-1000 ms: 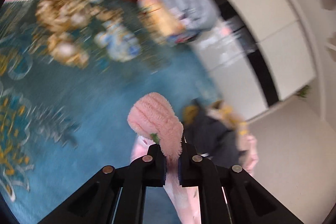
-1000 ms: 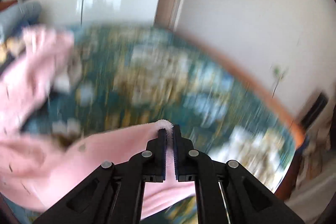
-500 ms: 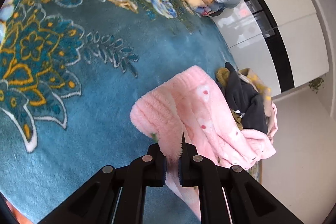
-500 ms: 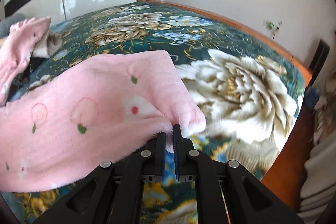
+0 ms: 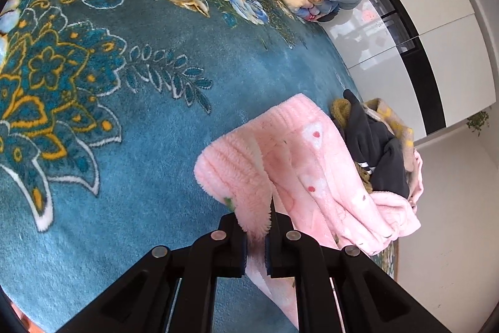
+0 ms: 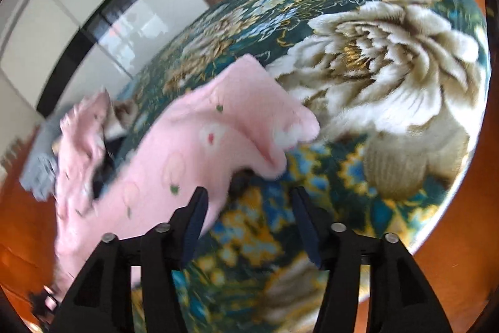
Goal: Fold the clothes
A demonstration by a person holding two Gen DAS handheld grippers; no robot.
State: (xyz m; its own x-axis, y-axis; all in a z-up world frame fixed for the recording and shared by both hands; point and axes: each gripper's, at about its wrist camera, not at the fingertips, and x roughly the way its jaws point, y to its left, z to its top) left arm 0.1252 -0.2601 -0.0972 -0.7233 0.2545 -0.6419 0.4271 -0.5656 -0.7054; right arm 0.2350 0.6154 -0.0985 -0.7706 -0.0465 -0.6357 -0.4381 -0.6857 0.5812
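On the bed's teal floral blanket [image 5: 131, 152] lies the pink fleece garment [image 5: 299, 164], one ribbed edge pinched between the pressed-together fingers of the left gripper [image 5: 255, 234]. Spread wide, the right gripper [image 6: 248, 208] holds nothing, the garment's other end [image 6: 218, 133] lying just ahead. A dark clothes pile [image 5: 380, 152] sits beside it

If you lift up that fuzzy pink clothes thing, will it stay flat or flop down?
It would probably flop: the pink garment already droops in soft folds from the left tool. Its fluffy pile looks grippy, not slippery. It's likely light.
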